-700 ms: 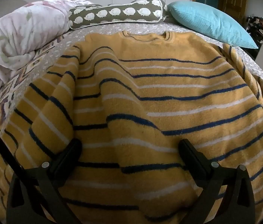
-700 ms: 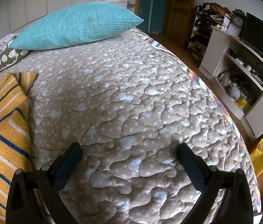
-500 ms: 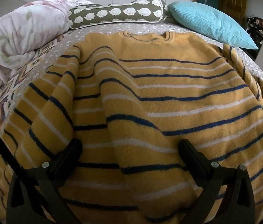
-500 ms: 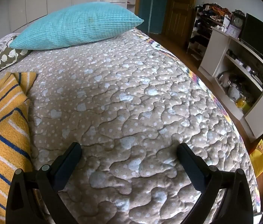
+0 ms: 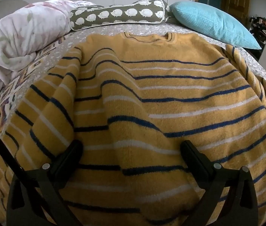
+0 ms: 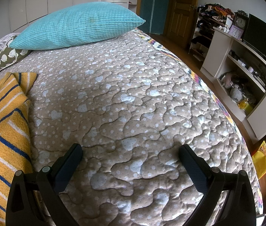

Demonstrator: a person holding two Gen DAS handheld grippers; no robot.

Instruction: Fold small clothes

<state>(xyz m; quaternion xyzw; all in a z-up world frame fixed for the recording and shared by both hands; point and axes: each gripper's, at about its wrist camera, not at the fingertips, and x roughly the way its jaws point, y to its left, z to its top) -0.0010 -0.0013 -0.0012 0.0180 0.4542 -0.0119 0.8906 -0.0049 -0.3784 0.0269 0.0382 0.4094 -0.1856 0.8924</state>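
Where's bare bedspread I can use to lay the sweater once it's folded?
The widest free patch is the quilted bedspread under the open right tool, bordered by the striped sweater and the teal pillow. Under the open left tool the sweater covers nearly everything; the floral duvet crowds that side.

no readable text, labels, brands or signs in either view; the clock faces on the shelf unit are too small to read any numerals
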